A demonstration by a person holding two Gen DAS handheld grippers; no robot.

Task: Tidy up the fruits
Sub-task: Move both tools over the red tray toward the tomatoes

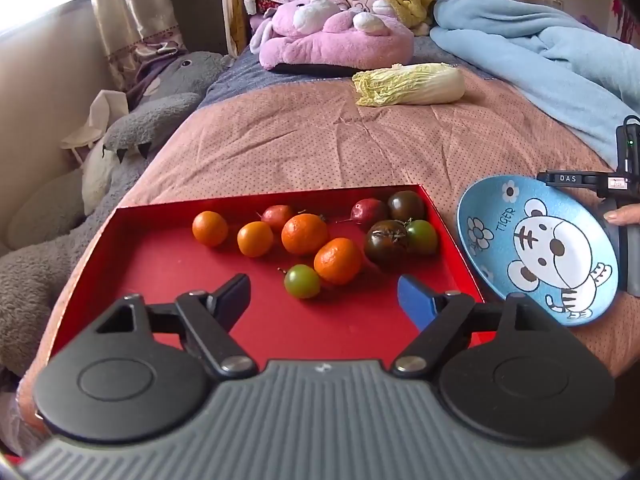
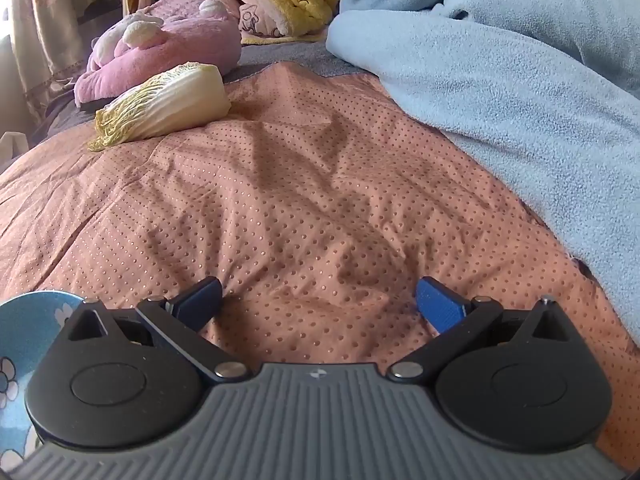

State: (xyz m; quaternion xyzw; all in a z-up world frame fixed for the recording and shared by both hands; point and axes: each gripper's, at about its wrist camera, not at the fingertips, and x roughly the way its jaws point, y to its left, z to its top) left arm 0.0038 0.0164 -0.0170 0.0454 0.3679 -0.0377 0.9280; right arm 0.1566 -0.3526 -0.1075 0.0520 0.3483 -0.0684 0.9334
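While both tools hang over the bed with fingers spread wide and nothing between them, the fruit waits in a red tray [image 1: 160, 264] on the brown bedspread [image 2: 304, 184]. The left gripper [image 1: 324, 294] hovers over the tray's near edge, just short of a green tomato [image 1: 302, 281] and a tangerine [image 1: 338, 261] that touch. The right gripper [image 2: 320, 300] hangs above bare cloth. A blue tiger bowl [image 1: 500, 204] lies beside the tray's right edge. Probably best: straddle the green tomato squarely, close gently, and avoid nudging the tangerine.
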